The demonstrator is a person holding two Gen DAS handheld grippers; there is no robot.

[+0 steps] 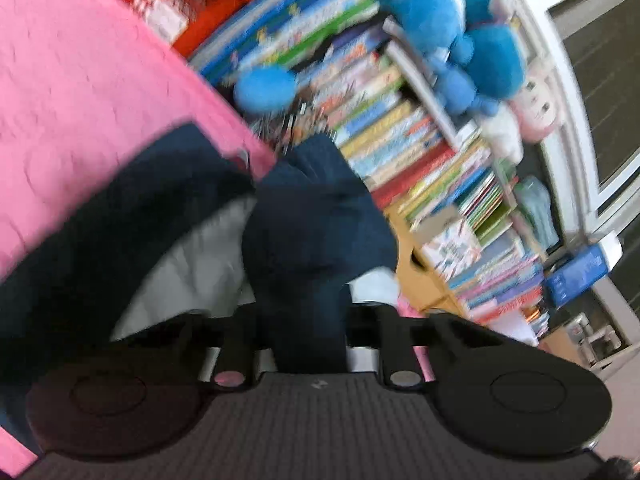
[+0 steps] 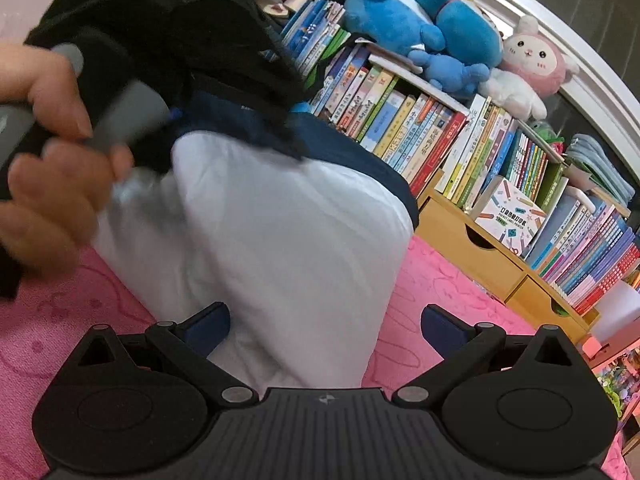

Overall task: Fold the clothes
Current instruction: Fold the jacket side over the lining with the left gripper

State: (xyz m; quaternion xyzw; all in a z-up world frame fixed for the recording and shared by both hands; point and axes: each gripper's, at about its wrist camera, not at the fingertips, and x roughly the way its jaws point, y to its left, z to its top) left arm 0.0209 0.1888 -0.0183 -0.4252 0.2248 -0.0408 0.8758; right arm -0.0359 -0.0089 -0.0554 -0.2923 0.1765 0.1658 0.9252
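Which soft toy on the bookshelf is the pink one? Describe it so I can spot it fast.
Find the bookshelf behind the pink bed cover. On its top, right of the blue plush toys, sits the pink rabbit plush: the only pink one, with a white face.

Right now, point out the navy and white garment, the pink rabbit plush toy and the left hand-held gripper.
navy and white garment (image 2: 280, 232): right wrist view, white panel.
pink rabbit plush toy (image 2: 534, 58): right wrist view, face.
left hand-held gripper (image 1: 310, 344): left wrist view, between fingertips clamping navy cloth.
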